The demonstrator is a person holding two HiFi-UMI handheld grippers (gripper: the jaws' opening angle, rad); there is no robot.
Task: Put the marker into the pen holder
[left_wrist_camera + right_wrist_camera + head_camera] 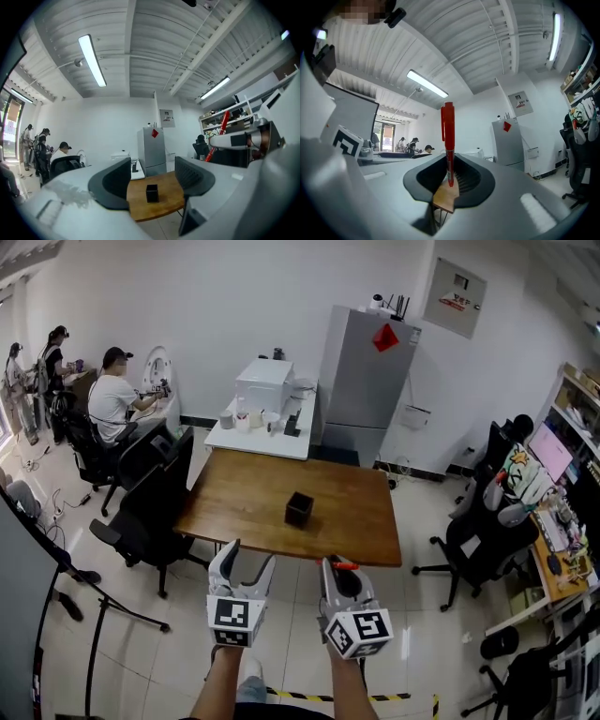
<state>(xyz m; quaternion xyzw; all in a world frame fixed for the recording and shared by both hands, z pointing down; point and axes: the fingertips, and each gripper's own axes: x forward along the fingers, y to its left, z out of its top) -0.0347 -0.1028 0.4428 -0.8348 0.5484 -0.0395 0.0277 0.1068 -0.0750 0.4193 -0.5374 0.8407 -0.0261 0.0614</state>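
A black square pen holder (299,509) stands near the middle of the brown wooden table (244,507); the left gripper view shows the pen holder (151,192) between that gripper's jaws, far off. My right gripper (339,570) is shut on a red marker (448,140), which stands upright between the jaws; its red end (344,565) pokes out in the head view. My left gripper (242,563) is open and holds nothing. Both grippers hang in the air short of the table's near edge.
Black office chairs (150,512) stand left of the table, another chair (483,540) right. Behind it are a white side table (267,423) with a white box and a grey fridge (366,381). People sit at far left. A cluttered desk (553,521) runs along the right.
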